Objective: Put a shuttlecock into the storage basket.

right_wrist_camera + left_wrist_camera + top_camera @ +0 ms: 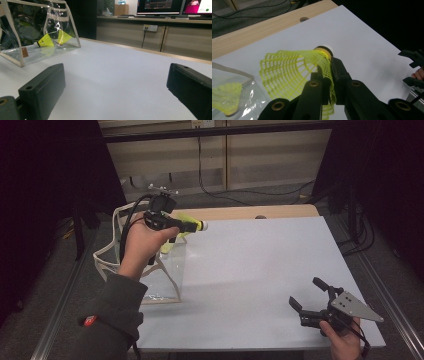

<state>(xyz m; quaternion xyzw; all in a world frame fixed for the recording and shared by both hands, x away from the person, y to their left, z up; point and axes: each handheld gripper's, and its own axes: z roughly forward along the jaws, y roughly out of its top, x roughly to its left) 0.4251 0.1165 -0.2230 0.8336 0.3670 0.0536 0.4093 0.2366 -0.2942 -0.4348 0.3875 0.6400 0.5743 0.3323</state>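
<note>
A yellow mesh shuttlecock (198, 225) with a white cork tip hangs above the table's back left, and my left gripper (178, 226) is shut on its skirt. In the left gripper view the black jaws pinch the yellow skirt (287, 72), with the left gripper (329, 68) just behind the cork. A clear bag with beige trim (159, 276) stands open at the table's left, below that hand. Inside it lie two more yellow shuttlecocks (46, 40) (63, 37). My right gripper (305, 291) rests low at the front right, its jaws wide apart on nothing (115, 85).
The white tabletop (260, 265) spreads between the bag and the right hand. A wooden strip with a small hole (260, 216) runs along the back edge. Cables lie on the floor beyond the table, and a metal rail (395, 315) borders the right side.
</note>
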